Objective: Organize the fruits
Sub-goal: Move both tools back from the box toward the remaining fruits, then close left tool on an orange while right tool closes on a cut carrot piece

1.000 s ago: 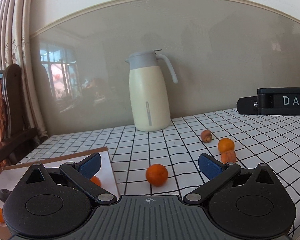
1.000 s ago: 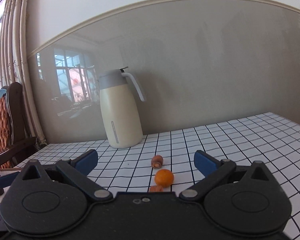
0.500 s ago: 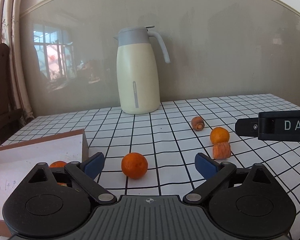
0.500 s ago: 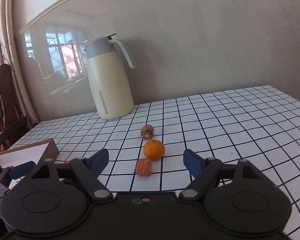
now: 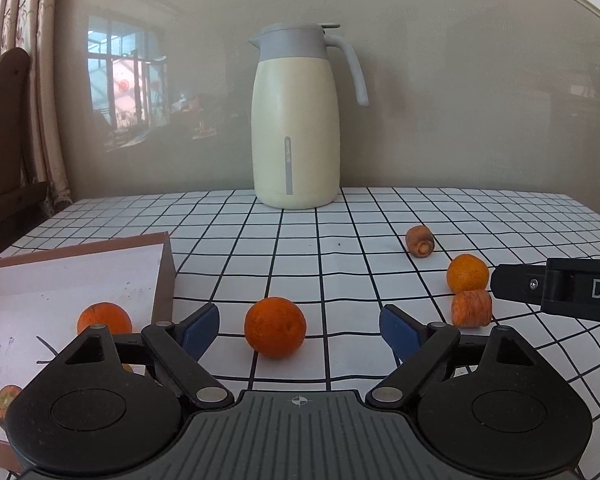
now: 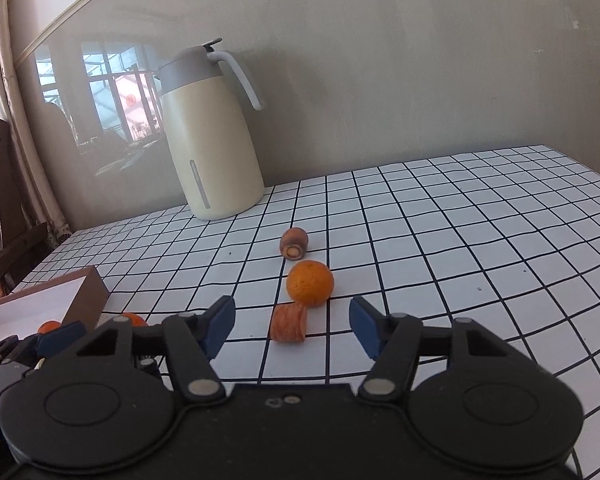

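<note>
An orange [image 5: 275, 332] lies on the checked tablecloth between the blue pads of my left gripper [image 5: 300, 330], nearer the left pad; the jaws are closing and no pad touches it. A carrot chunk [image 6: 288, 322] lies between the blue pads of my right gripper [image 6: 292, 326], whose jaws are also closing, still apart from it. Just beyond sits a second orange [image 6: 310, 283] and a darker carrot piece [image 6: 294, 243]. A shallow box [image 5: 100, 272] at the left holds another orange [image 5: 104, 317] and a small fruit [image 5: 4, 402].
A cream jug [image 5: 296, 120] with a grey lid stands at the back by the wall. A wooden chair [image 5: 8, 140] and curtain are at the left beyond the table edge. The right gripper's finger [image 5: 560, 290] reaches in from the right of the left wrist view.
Both grippers sank closer to the table and tilted down. Both pairs of pads have narrowed. The orange and the carrot chunk now lie between the pads.
</note>
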The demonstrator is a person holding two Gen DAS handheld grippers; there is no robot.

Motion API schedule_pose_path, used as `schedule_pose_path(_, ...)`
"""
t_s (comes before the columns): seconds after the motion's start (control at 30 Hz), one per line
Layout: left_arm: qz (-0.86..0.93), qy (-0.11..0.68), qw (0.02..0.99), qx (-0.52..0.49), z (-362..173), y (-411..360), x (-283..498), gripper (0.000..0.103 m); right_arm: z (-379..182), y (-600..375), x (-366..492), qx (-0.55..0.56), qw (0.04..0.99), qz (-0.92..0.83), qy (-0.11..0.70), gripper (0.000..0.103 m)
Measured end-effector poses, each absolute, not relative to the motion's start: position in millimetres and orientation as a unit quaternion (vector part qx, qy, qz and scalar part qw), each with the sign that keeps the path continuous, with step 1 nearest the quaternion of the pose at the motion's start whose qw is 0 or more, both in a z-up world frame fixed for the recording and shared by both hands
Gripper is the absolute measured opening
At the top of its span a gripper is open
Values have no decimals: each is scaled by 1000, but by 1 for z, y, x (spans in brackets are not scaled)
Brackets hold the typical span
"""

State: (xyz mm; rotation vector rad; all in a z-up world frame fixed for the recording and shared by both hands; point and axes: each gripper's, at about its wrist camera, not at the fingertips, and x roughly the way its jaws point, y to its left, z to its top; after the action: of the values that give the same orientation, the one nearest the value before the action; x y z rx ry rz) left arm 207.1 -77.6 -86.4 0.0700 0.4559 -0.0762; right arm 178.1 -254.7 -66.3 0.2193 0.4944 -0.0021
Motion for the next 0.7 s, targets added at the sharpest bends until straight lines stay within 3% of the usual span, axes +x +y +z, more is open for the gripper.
schedule_pose_path(0.7, -30, 253, 966, 28, -97, -79, 230, 80, -82, -247, 207, 101, 955, -7, 278, 50)
